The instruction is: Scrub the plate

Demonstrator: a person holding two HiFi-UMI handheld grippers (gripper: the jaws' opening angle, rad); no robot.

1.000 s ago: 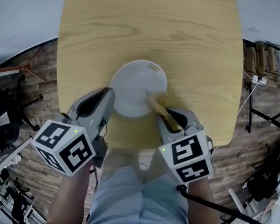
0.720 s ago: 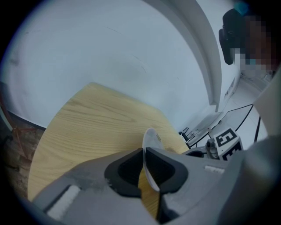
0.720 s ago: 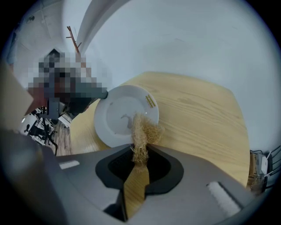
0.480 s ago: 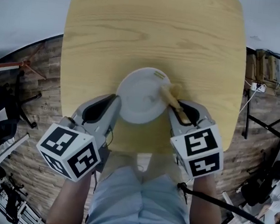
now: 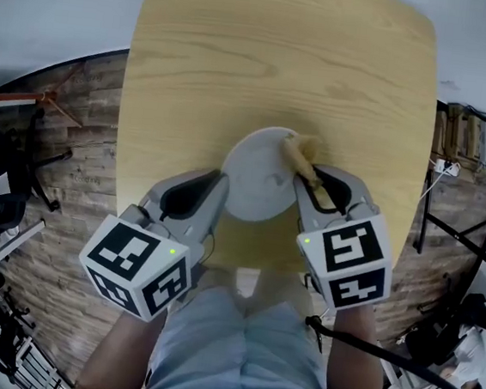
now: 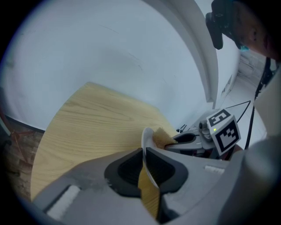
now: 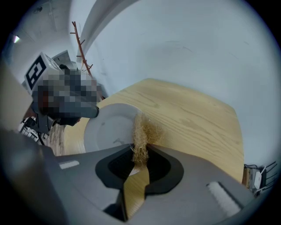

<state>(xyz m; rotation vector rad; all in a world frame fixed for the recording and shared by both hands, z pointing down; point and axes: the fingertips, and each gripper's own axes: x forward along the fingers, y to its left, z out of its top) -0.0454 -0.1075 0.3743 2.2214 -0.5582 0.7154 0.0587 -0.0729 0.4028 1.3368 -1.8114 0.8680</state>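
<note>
While the left gripper is clamped on the plate by its near-left rim, the right gripper is clenched on a fibrous scrubber lying lengthwise along its jaws. The tuft meets the plate's far-right rim. The plate's face lies between the grippers, left of the right one, so the next stroke probably sweeps that way.

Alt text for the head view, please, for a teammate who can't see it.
The left gripper clamps the left rim of a round white plate over a light wooden table; the right gripper holds a tan fibrous scrubber against the plate's far-right edge.
</note>
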